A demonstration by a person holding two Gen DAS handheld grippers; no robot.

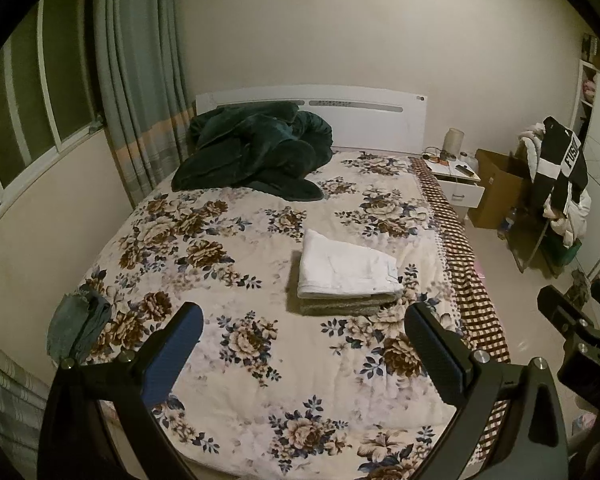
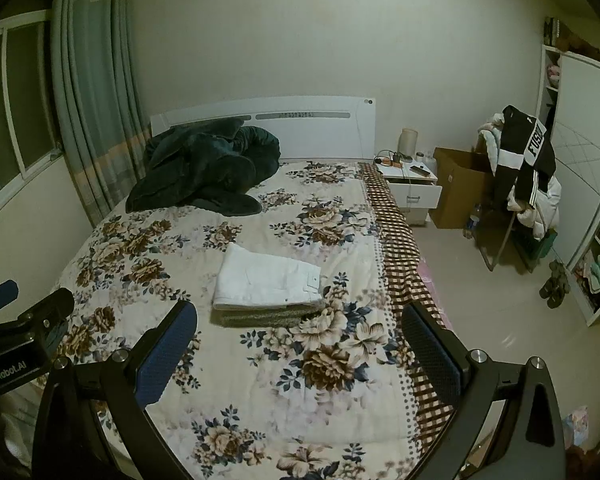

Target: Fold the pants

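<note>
White folded pants (image 1: 346, 270) lie on top of a folded grey garment (image 1: 340, 307) on the floral bedspread (image 1: 228, 264), right of the bed's middle. They also show in the right wrist view (image 2: 266, 282). My left gripper (image 1: 304, 348) is open and empty, held above the bed's near part, short of the stack. My right gripper (image 2: 300, 344) is open and empty, also short of the stack, to the right of the left one. A crumpled blue-green garment (image 1: 78, 328) lies at the bed's left edge.
A dark green blanket (image 1: 256, 152) is heaped by the headboard. A white nightstand (image 2: 412, 184), a cardboard box (image 2: 458, 188) and a chair piled with clothes (image 2: 524, 176) stand right of the bed. Shelves (image 2: 592, 272) line the right wall.
</note>
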